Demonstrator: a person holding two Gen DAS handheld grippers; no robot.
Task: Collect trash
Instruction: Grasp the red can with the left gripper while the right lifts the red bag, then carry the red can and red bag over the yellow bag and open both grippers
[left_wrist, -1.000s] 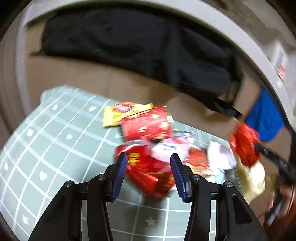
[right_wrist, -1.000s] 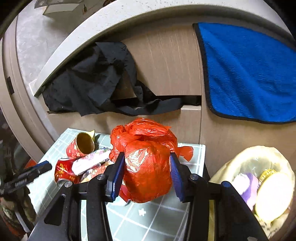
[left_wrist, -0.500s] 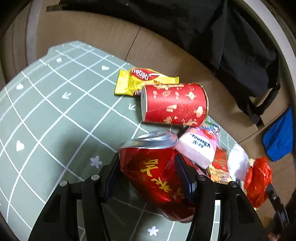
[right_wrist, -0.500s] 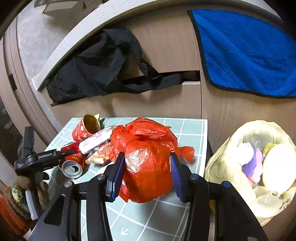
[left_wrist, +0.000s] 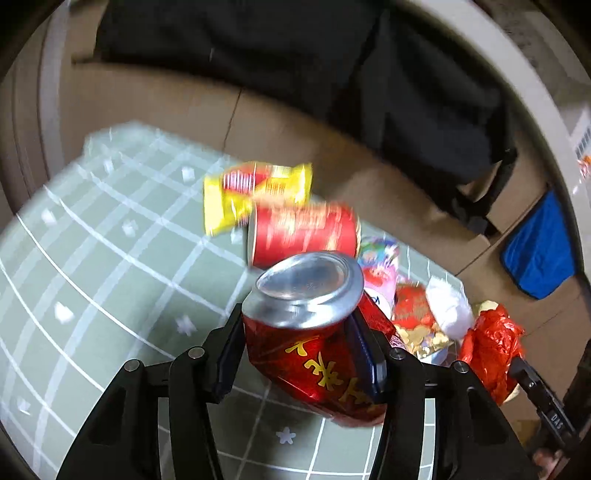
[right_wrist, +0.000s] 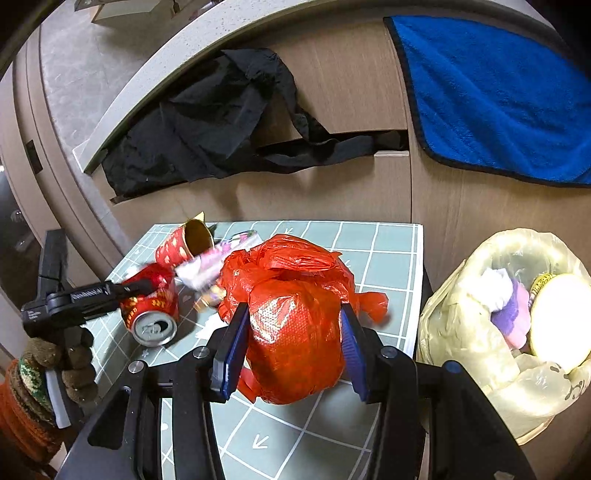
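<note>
Lifted since a moment ago, the dented red can (left_wrist: 314, 354) sits pinched in the left gripper (left_wrist: 299, 354), whose jaws are closing, above the mat (left_wrist: 110, 266). Open mat lies left; a cup (left_wrist: 303, 232) and wrappers (left_wrist: 255, 192) crowd ahead. Right gripper (right_wrist: 291, 339) clamps the red bag (right_wrist: 295, 325) beside the bin (right_wrist: 461, 332).

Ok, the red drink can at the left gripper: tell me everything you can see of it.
The red can looks like thin metal, glossy red with gold characters and a silver rimmed end. Its side is dented and crumpled. It sits tilted between the fingers of the left gripper, whose jaws are closing, the pads against its sides. In the right wrist view its other end shows the opening, facing that camera. Below it is the green checked mat; whether it touches the mat I cannot tell.
</note>
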